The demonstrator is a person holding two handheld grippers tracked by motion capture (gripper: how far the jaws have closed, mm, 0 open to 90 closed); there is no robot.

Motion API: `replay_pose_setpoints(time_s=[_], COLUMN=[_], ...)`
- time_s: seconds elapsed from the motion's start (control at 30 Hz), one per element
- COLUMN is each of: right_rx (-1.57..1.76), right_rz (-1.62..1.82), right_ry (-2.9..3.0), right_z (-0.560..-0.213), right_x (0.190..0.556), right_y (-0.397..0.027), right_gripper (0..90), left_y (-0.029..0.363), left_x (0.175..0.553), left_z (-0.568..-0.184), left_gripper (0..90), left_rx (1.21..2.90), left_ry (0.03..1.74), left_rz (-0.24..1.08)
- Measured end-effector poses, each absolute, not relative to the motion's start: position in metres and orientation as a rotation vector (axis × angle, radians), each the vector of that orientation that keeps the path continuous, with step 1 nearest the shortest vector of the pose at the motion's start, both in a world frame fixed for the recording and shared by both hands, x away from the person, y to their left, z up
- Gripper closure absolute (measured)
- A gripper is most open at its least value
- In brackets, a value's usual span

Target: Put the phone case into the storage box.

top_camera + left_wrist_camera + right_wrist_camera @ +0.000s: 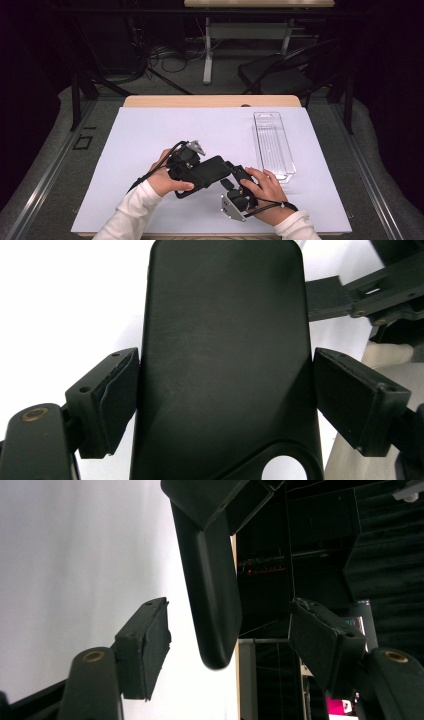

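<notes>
White table [150,135]: left fingers [116,400] clamp black case [225,355]; right fingers [150,640] gape around it.

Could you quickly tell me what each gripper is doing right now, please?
Left gripper: closed on the flat black case.
Right gripper: open, the case's end between its jaws, untouched.

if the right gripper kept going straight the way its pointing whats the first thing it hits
Most likely the black flat case: its rounded end hangs between the right gripper's open pads, touching neither. The left gripper clamps that case at its other end. Depth is hard to judge here.
</notes>
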State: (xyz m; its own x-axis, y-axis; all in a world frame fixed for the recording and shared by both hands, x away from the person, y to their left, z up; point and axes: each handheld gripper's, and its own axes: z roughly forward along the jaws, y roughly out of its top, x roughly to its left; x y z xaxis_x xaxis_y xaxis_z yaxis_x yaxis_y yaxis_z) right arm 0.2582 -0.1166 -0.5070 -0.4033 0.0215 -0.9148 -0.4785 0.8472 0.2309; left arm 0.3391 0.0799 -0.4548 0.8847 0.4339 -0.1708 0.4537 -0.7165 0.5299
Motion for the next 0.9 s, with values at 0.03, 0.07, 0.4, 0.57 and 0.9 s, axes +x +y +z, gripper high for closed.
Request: replay_pose_setpoints(time_s=[0.03, 0.07, 0.4, 0.57, 0.9], right_rx=[-0.34, -0.337, -0.363, -0.365, -0.37], right_rz=[0.565, 0.564, 0.546, 0.527, 0.514], right_ry=[1.921, 1.923, 1.908, 1.892, 1.866], right_z=[-0.508, -0.508, -0.513, -0.515, -0.518], right_x=[0.258, 0.258, 0.259, 0.261, 0.261], right_y=[-0.117, -0.116, -0.114, -0.114, -0.112], right_gripper=[33.0, 33.4, 38.6, 41.4, 47.5], left_y=[0.079, 0.078, 0.073, 0.07, 0.069], left_x=[0.338, 0.338, 0.333, 0.33, 0.328], left_z=[-0.455, -0.455, -0.454, -0.454, -0.453], left_gripper=[14.8, 14.8, 14.8, 14.8, 14.8], left_rx=[2.467, 2.472, 2.471, 2.472, 2.469], left_ry=[0.635, 0.631, 0.607, 0.595, 0.589], left_rz=[-0.046, -0.05, -0.066, -0.074, -0.087])
